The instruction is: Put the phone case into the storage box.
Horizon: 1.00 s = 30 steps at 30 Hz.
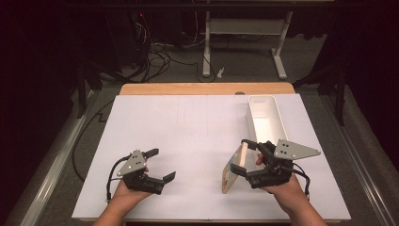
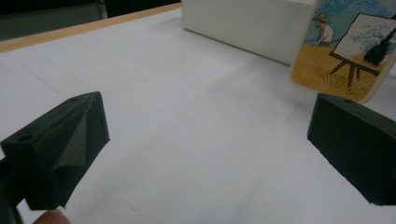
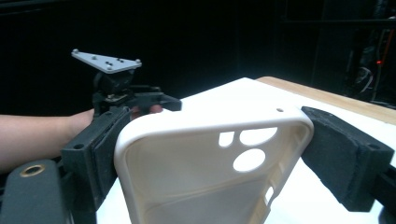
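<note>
A phone case stands on its edge at the table's front right, and my right gripper is shut on it. In the right gripper view the case shows its cream inside and camera cut-outs, pinched across its width between the two black pads. The left gripper view shows its printed back, a painter at an easel in a yellow field. At the front left my left gripper is held open over bare white sheet, nothing between its jaws.
A long white bin lies at the back right, just beyond the case; its side wall shows in the left gripper view. A white sheet covers the wooden table. Beyond the table are desk legs and cables.
</note>
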{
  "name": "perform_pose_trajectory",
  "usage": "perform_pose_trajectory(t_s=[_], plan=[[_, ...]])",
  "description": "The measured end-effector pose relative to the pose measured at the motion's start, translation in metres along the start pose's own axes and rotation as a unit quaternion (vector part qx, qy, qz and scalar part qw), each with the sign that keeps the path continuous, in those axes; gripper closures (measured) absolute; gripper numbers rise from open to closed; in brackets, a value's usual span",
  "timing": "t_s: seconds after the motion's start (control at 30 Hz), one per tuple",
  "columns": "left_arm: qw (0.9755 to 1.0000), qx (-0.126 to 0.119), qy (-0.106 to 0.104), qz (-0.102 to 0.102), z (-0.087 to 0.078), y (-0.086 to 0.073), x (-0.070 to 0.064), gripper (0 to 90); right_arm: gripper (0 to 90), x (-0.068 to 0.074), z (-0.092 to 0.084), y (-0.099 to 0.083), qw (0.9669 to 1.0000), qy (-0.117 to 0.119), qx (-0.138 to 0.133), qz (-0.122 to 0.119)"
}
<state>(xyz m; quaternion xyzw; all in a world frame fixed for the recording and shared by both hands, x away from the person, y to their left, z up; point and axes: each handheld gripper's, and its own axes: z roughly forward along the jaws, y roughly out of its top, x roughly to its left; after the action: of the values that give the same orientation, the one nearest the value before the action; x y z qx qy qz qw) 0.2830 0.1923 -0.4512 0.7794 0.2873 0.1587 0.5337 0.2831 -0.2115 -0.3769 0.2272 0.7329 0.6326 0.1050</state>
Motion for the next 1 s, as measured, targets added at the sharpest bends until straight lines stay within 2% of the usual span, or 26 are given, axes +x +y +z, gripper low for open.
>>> perform_pose_trajectory(t_s=[0.1,0.17,0.33,0.47,0.57,0.67,0.87,1.0], plan=[[0.9993,-0.005,0.037,0.000,-0.007,-0.004,0.000,0.2,13.1,-0.001,-0.002,0.000,0.9999,-0.013,0.002,-0.007],[0.9986,-0.006,0.052,0.002,-0.010,-0.004,0.001,0.2,13.1,-0.002,-0.004,0.000,0.9998,-0.019,0.003,-0.010],[0.9980,-0.006,0.062,-0.014,-0.013,-0.006,0.007,0.2,13.1,-0.004,-0.010,0.001,0.9995,-0.030,-0.004,-0.009],[0.9965,-0.005,0.078,-0.029,-0.016,-0.008,0.012,0.2,13.1,-0.005,-0.012,0.001,0.9990,-0.043,-0.007,-0.011],[0.9957,-0.010,0.086,-0.034,-0.018,-0.010,0.015,0.2,13.2,-0.006,-0.013,0.000,0.9983,-0.056,-0.005,-0.014],[0.9956,-0.010,0.089,-0.027,-0.018,-0.011,0.014,0.2,13.2,-0.007,-0.016,0.000,0.9976,-0.068,-0.006,-0.015],[0.9963,-0.006,0.080,-0.028,-0.015,-0.012,0.014,0.2,13.1,-0.010,-0.020,0.000,0.9941,-0.105,-0.004,-0.026],[0.9962,-0.013,0.081,-0.030,-0.015,-0.011,0.013,0.2,13.2,-0.011,-0.022,0.000,0.9920,-0.123,-0.003,-0.028]])
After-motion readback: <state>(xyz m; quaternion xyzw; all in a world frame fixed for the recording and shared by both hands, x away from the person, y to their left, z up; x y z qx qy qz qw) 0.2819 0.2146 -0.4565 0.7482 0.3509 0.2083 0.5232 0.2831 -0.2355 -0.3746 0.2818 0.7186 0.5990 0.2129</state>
